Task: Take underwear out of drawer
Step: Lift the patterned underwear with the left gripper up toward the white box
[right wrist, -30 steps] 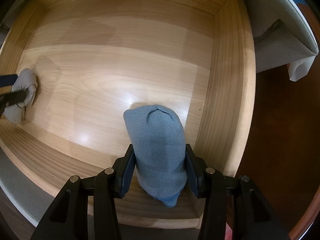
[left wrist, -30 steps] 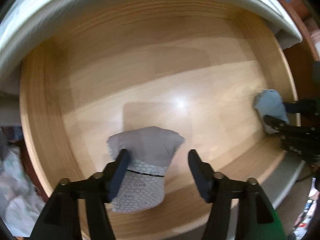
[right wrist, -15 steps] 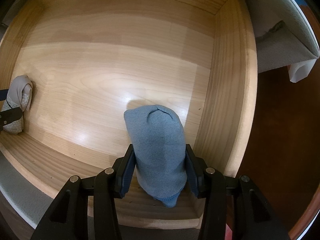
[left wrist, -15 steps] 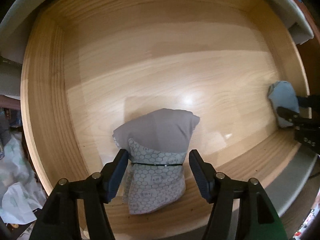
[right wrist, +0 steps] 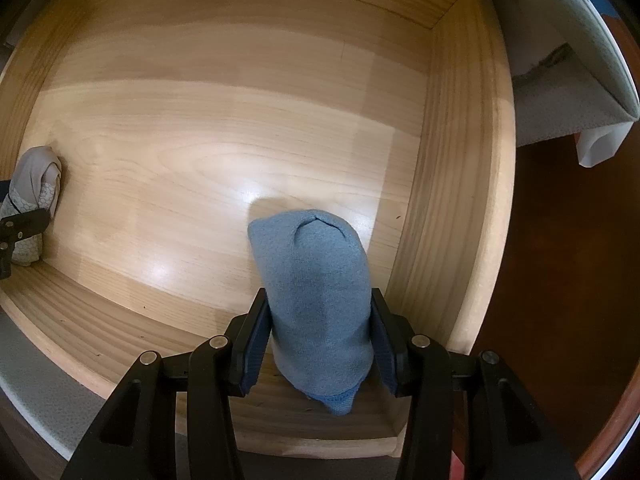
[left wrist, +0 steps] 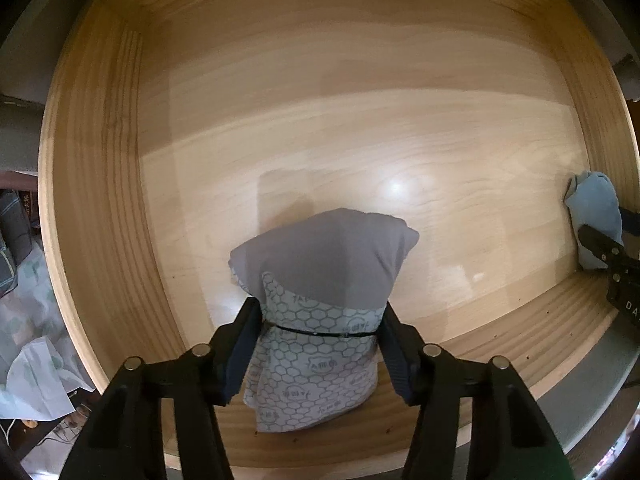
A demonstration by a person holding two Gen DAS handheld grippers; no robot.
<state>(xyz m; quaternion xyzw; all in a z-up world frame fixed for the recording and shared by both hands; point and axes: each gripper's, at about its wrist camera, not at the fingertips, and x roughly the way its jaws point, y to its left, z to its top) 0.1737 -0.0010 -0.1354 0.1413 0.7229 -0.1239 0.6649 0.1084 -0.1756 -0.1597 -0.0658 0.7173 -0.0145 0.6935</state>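
Left wrist view: your left gripper (left wrist: 318, 330) points down into the wooden drawer (left wrist: 100, 184), its jaws closing on the grey honeycomb-print underwear (left wrist: 320, 296), pads touching both sides; the bundle stands against the drawer's near wall. At the right wall sits the blue underwear (left wrist: 596, 216). Right wrist view: your right gripper (right wrist: 320, 336) is pinching the blue underwear (right wrist: 316, 300) in the drawer's near right corner (right wrist: 452, 240). The grey bundle (right wrist: 34, 200) sits at the left edge of the drawer floor.

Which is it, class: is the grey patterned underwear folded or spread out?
Folded: the grey patterned underwear sits as a compact bundle on the drawer floor.
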